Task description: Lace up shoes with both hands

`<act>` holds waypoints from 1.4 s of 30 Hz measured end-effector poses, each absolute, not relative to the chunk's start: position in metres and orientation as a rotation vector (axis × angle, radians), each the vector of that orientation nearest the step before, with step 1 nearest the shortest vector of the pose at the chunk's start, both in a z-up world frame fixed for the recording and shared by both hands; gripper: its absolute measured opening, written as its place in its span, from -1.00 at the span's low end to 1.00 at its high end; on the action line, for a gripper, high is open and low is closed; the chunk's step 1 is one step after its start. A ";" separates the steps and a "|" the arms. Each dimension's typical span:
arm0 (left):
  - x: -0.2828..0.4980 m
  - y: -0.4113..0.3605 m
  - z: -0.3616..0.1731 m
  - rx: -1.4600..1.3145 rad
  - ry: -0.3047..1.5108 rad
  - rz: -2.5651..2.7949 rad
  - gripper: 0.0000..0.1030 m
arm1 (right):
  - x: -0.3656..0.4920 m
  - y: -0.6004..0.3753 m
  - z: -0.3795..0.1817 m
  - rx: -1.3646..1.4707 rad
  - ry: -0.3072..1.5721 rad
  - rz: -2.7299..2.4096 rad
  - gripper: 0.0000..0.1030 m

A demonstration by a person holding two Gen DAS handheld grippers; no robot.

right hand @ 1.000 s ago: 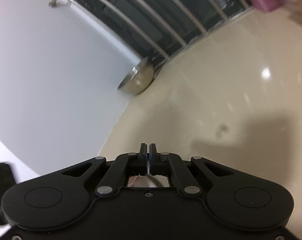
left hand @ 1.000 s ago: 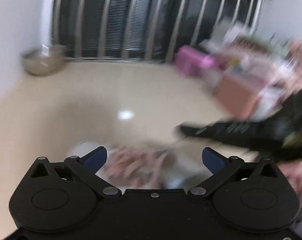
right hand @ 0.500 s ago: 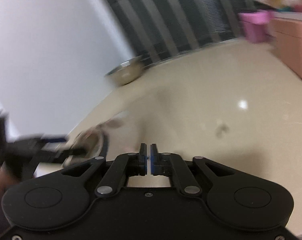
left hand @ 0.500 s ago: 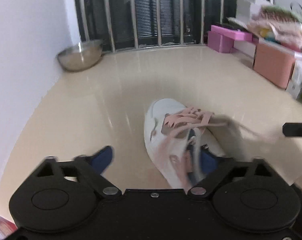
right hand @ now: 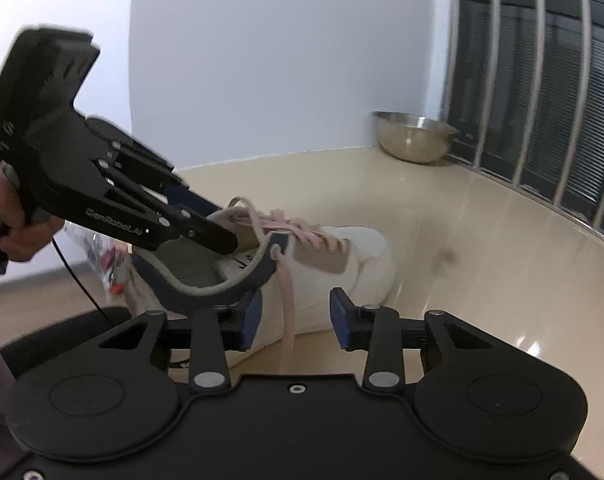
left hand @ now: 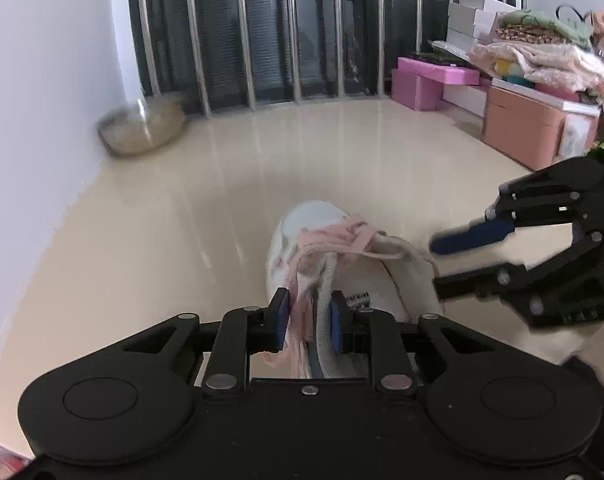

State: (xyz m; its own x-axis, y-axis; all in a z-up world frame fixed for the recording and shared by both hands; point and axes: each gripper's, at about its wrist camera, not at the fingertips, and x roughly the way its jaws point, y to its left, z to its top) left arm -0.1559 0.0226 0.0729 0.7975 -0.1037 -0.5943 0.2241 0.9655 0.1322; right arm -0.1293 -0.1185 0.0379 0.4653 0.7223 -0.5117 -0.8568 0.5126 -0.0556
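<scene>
White shoe on the floor, toe toward the bowl, heel and collar nearest both tools; pink lace crossed over the tongue, one loose end hanging down the near side from the top eyelet, straight into the gap of the right tool, half open and gripping nothing. Left tool nearly closed over the shoe's opening, pinching tongue edge and lace strands, angled down from the heel side. Right tool nearer the loose end, level, pointing across the shoe's long axis.
</scene>
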 end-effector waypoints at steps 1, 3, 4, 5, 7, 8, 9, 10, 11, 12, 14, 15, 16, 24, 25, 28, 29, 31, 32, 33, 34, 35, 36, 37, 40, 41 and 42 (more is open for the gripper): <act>-0.157 0.023 0.073 0.209 0.616 -0.171 -0.13 | -0.128 -0.116 0.037 -0.331 0.462 0.983 -1.00; -0.159 0.022 0.073 0.225 0.600 -0.158 0.11 | -0.129 -0.119 0.033 -0.327 0.465 0.933 -1.00; -0.159 0.022 0.073 0.233 0.592 -0.152 0.14 | -0.130 -0.125 0.032 -0.317 0.462 0.910 -1.00; -0.160 0.022 0.073 0.242 0.584 -0.146 0.14 | -0.131 -0.131 0.030 -0.306 0.459 0.886 -1.00; -0.162 0.022 0.073 0.258 0.568 -0.133 0.14 | -0.132 -0.152 0.029 -0.282 0.459 0.799 -1.00; -0.163 0.022 0.074 0.266 0.560 -0.127 0.14 | -0.132 -0.166 0.030 -0.264 0.469 0.749 -1.00; -0.163 0.024 0.073 0.243 0.563 -0.133 0.14 | -0.131 -0.180 0.030 -0.245 0.478 0.700 -1.00; -0.162 0.026 0.073 0.219 0.574 -0.137 0.14 | -0.132 -0.193 0.031 -0.231 0.487 0.653 -1.00; -0.160 0.028 0.072 0.201 0.581 -0.140 0.14 | -0.133 -0.205 0.031 -0.223 0.498 0.611 -1.00; -0.160 0.029 0.072 0.187 0.584 -0.143 0.14 | -0.135 -0.215 0.031 -0.221 0.508 0.572 -1.00; -0.159 0.031 0.071 0.173 0.587 -0.154 0.14 | -0.138 -0.229 0.029 -0.235 0.532 0.511 -0.97; -0.158 0.032 0.071 0.166 0.591 -0.155 0.14 | -0.141 -0.230 0.029 -0.257 0.539 0.487 -0.96; -0.157 0.033 0.071 0.154 0.596 -0.157 0.14 | -0.143 -0.229 0.028 -0.294 0.539 0.453 -0.96; -0.152 0.037 0.071 0.073 0.631 -0.242 -0.51 | -0.170 -0.177 0.044 -0.405 0.390 0.659 -0.13; -0.150 0.037 0.070 0.064 0.640 -0.259 -0.65 | -0.176 -0.164 0.046 -0.458 0.353 0.716 -0.13; -0.148 0.042 0.067 0.043 0.645 -0.282 -0.65 | -0.165 -0.130 0.039 -0.568 0.315 0.830 -0.17; -0.148 0.042 0.067 0.041 0.645 -0.283 -0.65 | -0.160 -0.122 0.036 -0.593 0.311 0.851 -0.19; -0.147 0.042 0.067 0.039 0.646 -0.283 -0.65 | -0.153 -0.115 0.032 -0.620 0.311 0.856 -0.56; -0.147 0.042 0.067 0.040 0.645 -0.283 -0.65 | -0.149 -0.111 0.029 -0.633 0.311 0.859 -0.72; -0.147 0.041 0.067 0.045 0.644 -0.283 -0.65 | -0.145 -0.107 0.027 -0.647 0.311 0.862 -0.82; -0.146 0.041 0.067 0.043 0.644 -0.282 -0.65 | -0.142 -0.103 0.024 -0.660 0.311 0.865 -0.96; -0.146 0.041 0.067 0.041 0.644 -0.280 -0.65 | -0.140 -0.103 0.024 -0.660 0.307 0.859 -0.97; -0.146 0.042 0.067 0.030 0.646 -0.280 -0.65 | -0.139 -0.109 0.026 -0.634 0.304 0.843 -0.98; -0.146 0.043 0.067 0.023 0.646 -0.281 -0.64 | -0.139 -0.117 0.028 -0.594 0.315 0.830 -0.98; -0.146 0.044 0.066 0.013 0.645 -0.286 -0.62 | -0.139 -0.144 0.034 -0.470 0.362 0.814 -0.98; -0.145 0.044 0.066 0.017 0.645 -0.288 -0.61 | -0.139 -0.147 0.037 -0.426 0.374 0.834 -0.98; -0.145 0.044 0.066 0.019 0.643 -0.288 -0.60 | -0.140 -0.149 0.040 -0.382 0.385 0.854 -0.95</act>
